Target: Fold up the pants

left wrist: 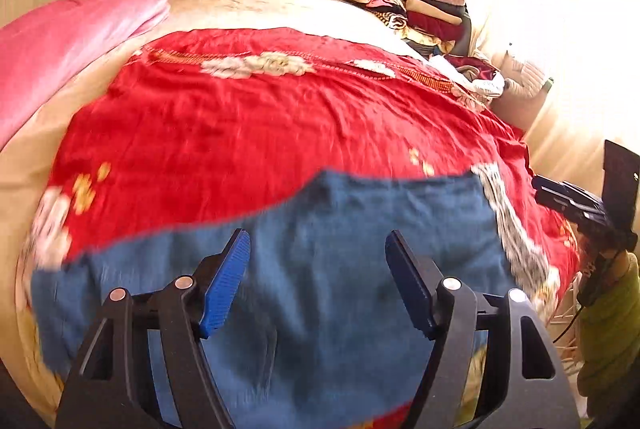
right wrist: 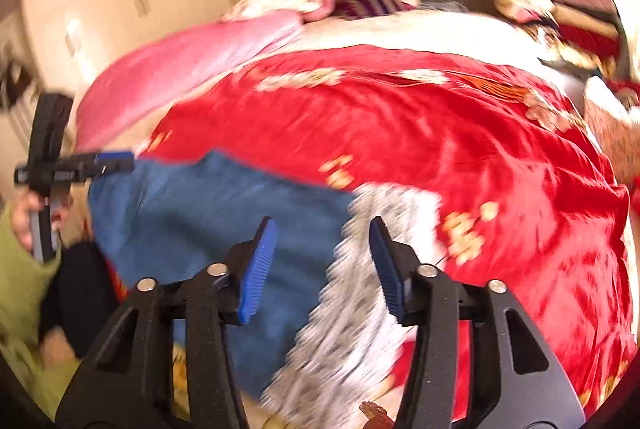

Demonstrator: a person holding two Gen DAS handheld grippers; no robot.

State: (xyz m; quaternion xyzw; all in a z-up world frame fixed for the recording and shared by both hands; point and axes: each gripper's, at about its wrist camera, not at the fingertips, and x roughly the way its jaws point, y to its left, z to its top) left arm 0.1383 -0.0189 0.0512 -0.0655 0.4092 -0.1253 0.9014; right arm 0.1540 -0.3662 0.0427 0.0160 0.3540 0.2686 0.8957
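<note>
Fig.: two wrist views over a bed, both motion-blurred. Blue pants point(left wrist: 320, 269) lie spread flat on the red floral bedspread point(left wrist: 256, 117), at the near edge of the bed, w/ a grey-and-white patterned cloth strip point(right wrist: 360, 289) just beside their right edge. Left gripper point(left wrist: 318, 281): jaws apart, nothing between the blue pads, hovering above the pants' middle w/o touching. Right gripper point(right wrist: 322, 269): jaws moderately apart, also empty, poised over the border between pants and grey strip. Each gripper shows side-on in the other's view, held by a hand in a green sleeve point(right wrist: 24, 289). Far side: pink blanket point(left wrist: 68, 41), stack of folded clothes point(left wrist: 408, 1) by the headboard.

Step, as judged: garment looks laid out or part-folded; both grippers are between grasps. Next move prob. needs each to pinch an edge or corner of the denim only, not the bedspread below, then carry it across evenly. Which end is the waistband can't be told.
</note>
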